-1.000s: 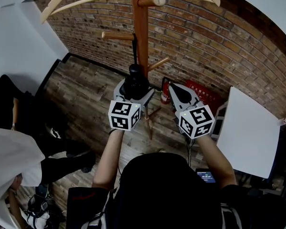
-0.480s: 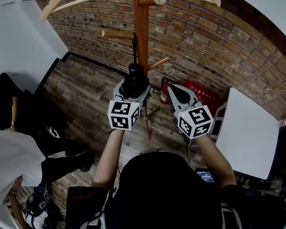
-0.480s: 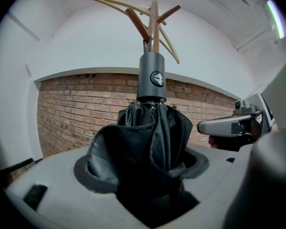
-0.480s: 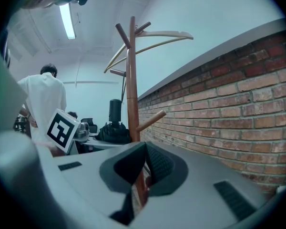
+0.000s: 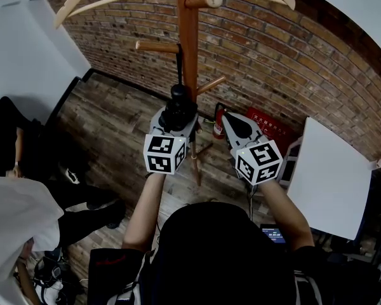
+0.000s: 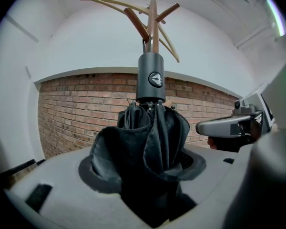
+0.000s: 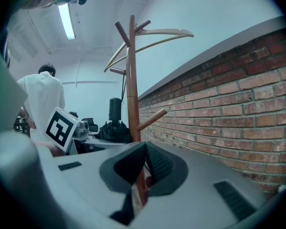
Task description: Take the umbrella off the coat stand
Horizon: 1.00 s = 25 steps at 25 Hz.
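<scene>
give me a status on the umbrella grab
left gripper closing on umbrella, fabric between jaws. right gripper shut, empty. umbrella hangs by its strap from coat stand peg. nothing blocking.

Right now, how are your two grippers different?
The left gripper has the black umbrella between its fingers, which are closing on the cloth; the right gripper holds nothing, its fingers together. The left gripper sits right at the coat stand; the right gripper is off to one side of it. Both point toward the brick wall.
</scene>
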Tool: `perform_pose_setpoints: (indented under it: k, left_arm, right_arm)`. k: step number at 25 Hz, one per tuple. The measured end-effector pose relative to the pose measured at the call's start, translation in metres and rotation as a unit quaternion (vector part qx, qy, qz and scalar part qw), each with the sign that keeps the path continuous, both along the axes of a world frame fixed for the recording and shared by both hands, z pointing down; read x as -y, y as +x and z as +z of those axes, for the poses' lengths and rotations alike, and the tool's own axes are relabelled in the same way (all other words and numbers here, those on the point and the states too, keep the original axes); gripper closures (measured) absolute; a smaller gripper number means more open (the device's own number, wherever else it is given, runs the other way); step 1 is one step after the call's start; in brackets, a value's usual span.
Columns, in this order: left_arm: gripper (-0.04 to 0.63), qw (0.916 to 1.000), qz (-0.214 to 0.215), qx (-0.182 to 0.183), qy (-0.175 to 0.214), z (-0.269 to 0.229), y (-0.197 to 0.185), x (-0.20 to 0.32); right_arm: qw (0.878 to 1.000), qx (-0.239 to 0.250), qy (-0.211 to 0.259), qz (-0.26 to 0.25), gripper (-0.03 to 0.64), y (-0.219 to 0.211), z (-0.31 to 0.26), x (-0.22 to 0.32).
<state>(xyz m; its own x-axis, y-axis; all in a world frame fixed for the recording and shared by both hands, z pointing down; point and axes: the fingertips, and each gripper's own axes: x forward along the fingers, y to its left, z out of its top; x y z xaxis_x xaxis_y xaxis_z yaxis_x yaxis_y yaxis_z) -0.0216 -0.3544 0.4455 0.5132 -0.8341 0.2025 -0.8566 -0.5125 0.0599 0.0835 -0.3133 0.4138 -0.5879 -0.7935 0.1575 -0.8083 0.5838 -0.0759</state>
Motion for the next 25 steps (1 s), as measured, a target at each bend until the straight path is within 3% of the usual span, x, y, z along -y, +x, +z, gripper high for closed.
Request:
perform_pose_setpoints:
  k: [25]
  left_arm:
    - [0.318,0.9998,0.013,0.015,-0.01,-0.001,-0.0018,-0.0027]
  right_arm:
    - [1.0,0.002,-0.006,0.001,0.589,-0.006,0.0035,0.0069]
